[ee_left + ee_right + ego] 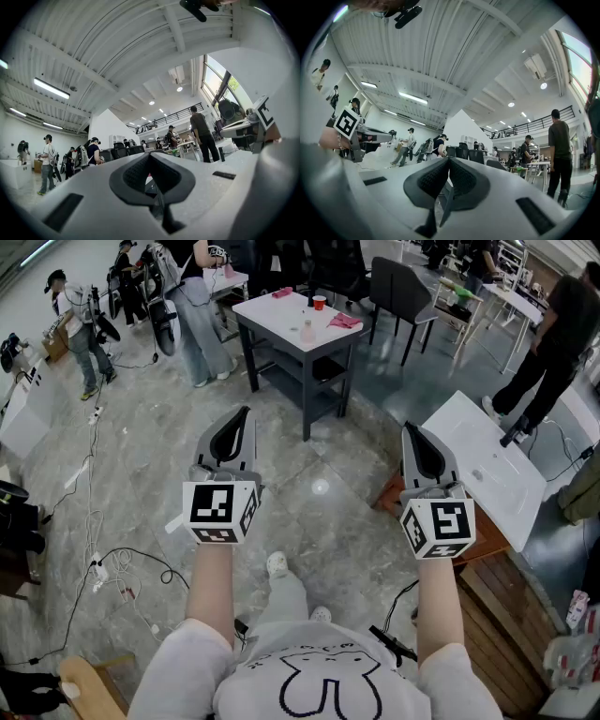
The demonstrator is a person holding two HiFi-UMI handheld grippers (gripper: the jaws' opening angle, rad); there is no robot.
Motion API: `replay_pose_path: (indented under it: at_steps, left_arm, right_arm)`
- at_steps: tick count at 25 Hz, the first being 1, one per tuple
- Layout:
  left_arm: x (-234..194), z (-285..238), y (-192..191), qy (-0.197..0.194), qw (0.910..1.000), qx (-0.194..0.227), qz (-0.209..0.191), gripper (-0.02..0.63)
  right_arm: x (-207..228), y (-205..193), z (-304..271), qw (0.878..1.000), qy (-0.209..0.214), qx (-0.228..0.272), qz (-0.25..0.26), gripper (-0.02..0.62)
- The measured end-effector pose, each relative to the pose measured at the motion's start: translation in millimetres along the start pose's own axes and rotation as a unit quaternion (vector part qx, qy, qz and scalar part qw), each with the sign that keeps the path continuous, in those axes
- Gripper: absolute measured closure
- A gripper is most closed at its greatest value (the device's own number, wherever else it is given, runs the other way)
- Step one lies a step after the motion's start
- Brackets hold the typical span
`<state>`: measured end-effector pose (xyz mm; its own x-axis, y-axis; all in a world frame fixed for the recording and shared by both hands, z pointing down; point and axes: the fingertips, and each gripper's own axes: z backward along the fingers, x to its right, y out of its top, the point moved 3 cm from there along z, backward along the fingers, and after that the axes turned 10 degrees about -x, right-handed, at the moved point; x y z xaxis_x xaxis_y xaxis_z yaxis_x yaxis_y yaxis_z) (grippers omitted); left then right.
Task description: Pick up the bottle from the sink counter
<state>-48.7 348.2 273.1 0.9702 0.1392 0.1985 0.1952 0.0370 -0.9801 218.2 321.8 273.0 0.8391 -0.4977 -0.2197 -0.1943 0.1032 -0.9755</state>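
The left tongs (246, 412) and the right tongs (411, 428) are held side by side over the grey floor (141, 456), both aimed toward the far side of the room. In the left gripper view the left tongs (150, 157) are pressed together with nothing between them. The right gripper view shows the right tongs (449, 161) pressed together too, also empty.

The white sink counter (478, 465) lies just right of the right tongs. On its far edge stands a small dark thing (513, 434), leaning slightly. It is too small to tell whether it is the bottle, or which way it points. It is to the right of the right tongs, apart from them.

Far ahead, between the two tongs, a grey counter (281, 320) carries a small pale bottle (307, 331), upright, beside a red cup (320, 303), well apart from both tongs.
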Motion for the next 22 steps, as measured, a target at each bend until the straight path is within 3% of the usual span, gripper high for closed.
replay_pose_path:
  at_steps: [7, 14, 22]
  left_arm:
    - [-22.4, -22.9, -12.1, -0.018, 0.9998, 0.001, -0.004, 0.598]
    - [-48.8, -79.5, -32.1, -0.044, 0.9990, -0.005, 0.004, 0.598]
    - [-99.7, -173.1, -45.6, -0.062, 0.9979, -0.011, 0.011, 0.598]
  right_arm:
    - [-11.8, -3.3, -22.4, 0.999, 0.000, -0.005, 0.044, 0.566]
    - [-10.4, -5.0, -72.5, 0.999, -0.004, 0.001, 0.033, 0.566]
    - [-3.3, -10.7, -175.5, 1.000, -0.010, -0.010, 0.022, 0.566]
